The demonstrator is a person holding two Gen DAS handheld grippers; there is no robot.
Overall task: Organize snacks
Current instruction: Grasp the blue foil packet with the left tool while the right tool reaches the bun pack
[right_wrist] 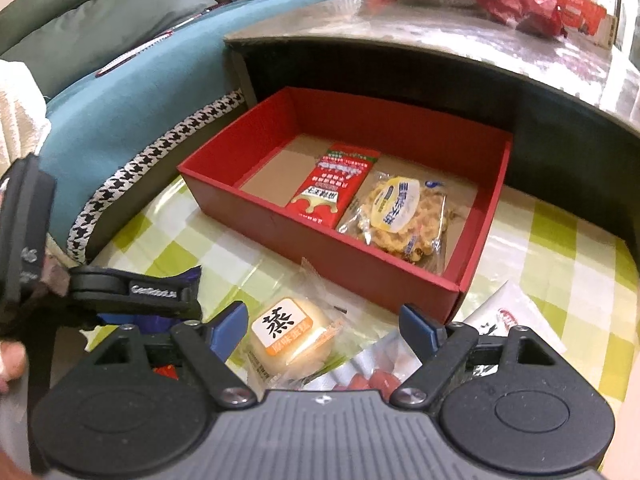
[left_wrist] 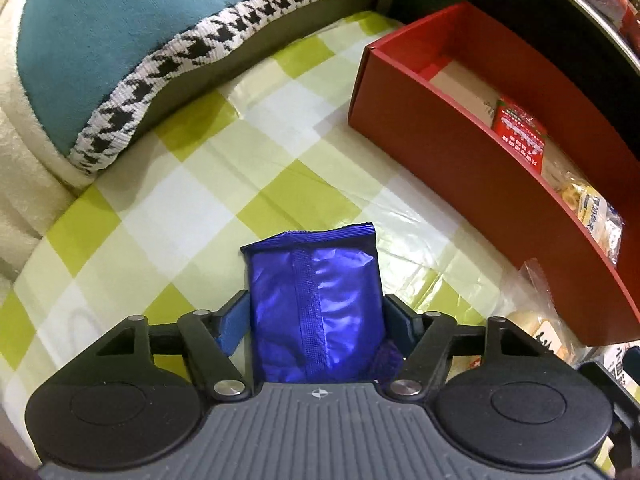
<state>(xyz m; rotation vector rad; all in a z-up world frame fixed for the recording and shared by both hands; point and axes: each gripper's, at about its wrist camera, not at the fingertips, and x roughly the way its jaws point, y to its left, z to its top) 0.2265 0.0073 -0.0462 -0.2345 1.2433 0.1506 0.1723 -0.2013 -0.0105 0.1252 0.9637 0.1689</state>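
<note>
My left gripper (left_wrist: 316, 312) is shut on a shiny blue snack packet (left_wrist: 316, 304) and holds it over the green checked cloth (left_wrist: 200, 184). The red box (left_wrist: 460, 152) lies to its right. In the right wrist view the red box (right_wrist: 320, 236) holds a red-and-white packet (right_wrist: 332, 184) and a clear bag of yellow crisps (right_wrist: 400, 216). My right gripper (right_wrist: 322, 320) is open above a wrapped steamed cake (right_wrist: 292, 340) in front of the box. The left gripper (right_wrist: 132, 292) shows at the left edge there.
A teal cushion with houndstooth trim (left_wrist: 132, 92) borders the cloth on the left. A silver tabletop (right_wrist: 460, 40) with fruit and red packets overhangs the box. More wrapped snacks (right_wrist: 360, 372) and a white packet (right_wrist: 516, 320) lie near the front.
</note>
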